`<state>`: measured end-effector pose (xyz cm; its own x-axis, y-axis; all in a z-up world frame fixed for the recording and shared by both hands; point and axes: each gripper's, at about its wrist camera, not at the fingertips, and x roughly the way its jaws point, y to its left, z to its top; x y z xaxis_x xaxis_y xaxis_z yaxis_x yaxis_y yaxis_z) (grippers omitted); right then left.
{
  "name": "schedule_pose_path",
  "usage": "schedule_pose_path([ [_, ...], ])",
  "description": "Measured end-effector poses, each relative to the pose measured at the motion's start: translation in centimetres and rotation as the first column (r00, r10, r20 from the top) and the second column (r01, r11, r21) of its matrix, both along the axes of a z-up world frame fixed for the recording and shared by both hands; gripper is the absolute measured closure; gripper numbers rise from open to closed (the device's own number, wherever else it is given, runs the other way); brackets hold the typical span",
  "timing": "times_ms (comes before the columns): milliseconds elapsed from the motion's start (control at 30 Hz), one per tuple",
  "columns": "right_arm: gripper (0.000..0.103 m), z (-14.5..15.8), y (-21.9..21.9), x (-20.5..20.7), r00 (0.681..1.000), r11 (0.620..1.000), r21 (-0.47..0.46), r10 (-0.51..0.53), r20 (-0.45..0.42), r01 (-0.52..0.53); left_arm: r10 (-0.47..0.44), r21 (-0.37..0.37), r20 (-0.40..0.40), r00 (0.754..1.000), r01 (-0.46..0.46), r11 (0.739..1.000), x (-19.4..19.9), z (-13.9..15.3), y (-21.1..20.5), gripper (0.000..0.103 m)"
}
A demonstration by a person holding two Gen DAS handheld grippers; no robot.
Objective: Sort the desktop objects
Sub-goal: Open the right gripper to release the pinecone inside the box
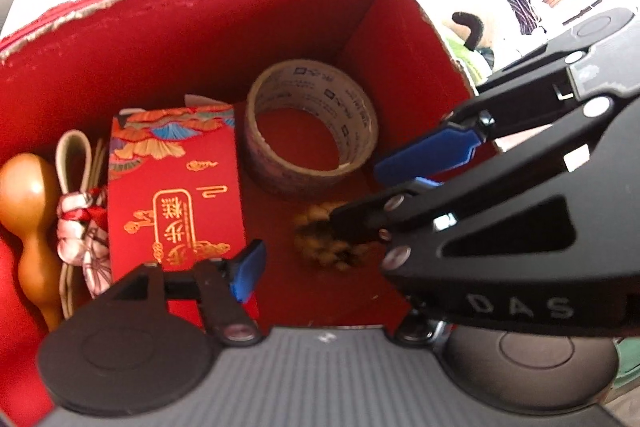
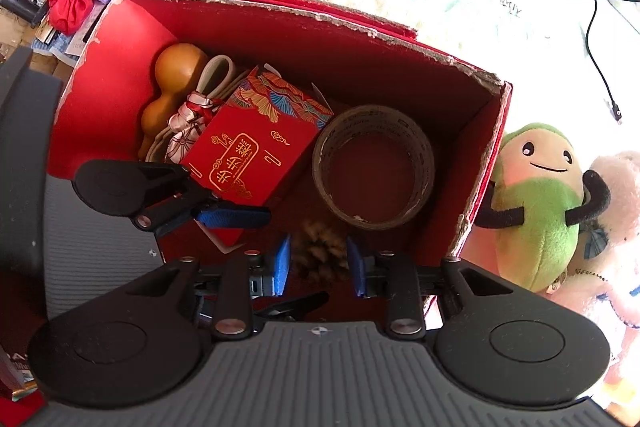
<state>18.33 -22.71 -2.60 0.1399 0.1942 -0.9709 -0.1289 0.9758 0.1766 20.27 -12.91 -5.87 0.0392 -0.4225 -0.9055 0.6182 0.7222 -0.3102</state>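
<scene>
Inside the open red box (image 2: 280, 27), a pine cone (image 2: 320, 255) lies on the floor near the front wall, and the right gripper (image 2: 320, 261) hangs over it with its blue pads spread on either side, released and not touching it. Behind the cone lies a roll of tape (image 2: 374, 171) with small printed labels too blurred to read, and left of that a red carton (image 2: 248, 151) with gold Chinese characters. A wooden gourd (image 2: 172, 87) and a knotted patterned cloth (image 2: 188, 123) fill the left end. From the left wrist view, the right gripper's black frame reads "DAS". The left gripper (image 2: 230, 217) reaches in beside the carton; I cannot tell its state. A green plush toy (image 2: 536, 195) leans outside the box.
</scene>
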Motion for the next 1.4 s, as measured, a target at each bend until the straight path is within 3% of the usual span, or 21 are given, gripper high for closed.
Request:
schedule_pose_path([
  [533,0.071,0.2,0.0,-0.5,0.996,1.0,-0.024,0.016,0.084,-0.014,0.016,0.018,0.059,0.998,-0.017,1.0,-0.5,0.4,0.0,0.034],
  [1400,0.071,-0.1,0.4,-1.3,0.976,0.993,-0.104,-0.038,0.214,0.061,0.034,0.042,0.056,0.998,-0.036,0.998,-0.4,0.4,0.0,0.032],
])
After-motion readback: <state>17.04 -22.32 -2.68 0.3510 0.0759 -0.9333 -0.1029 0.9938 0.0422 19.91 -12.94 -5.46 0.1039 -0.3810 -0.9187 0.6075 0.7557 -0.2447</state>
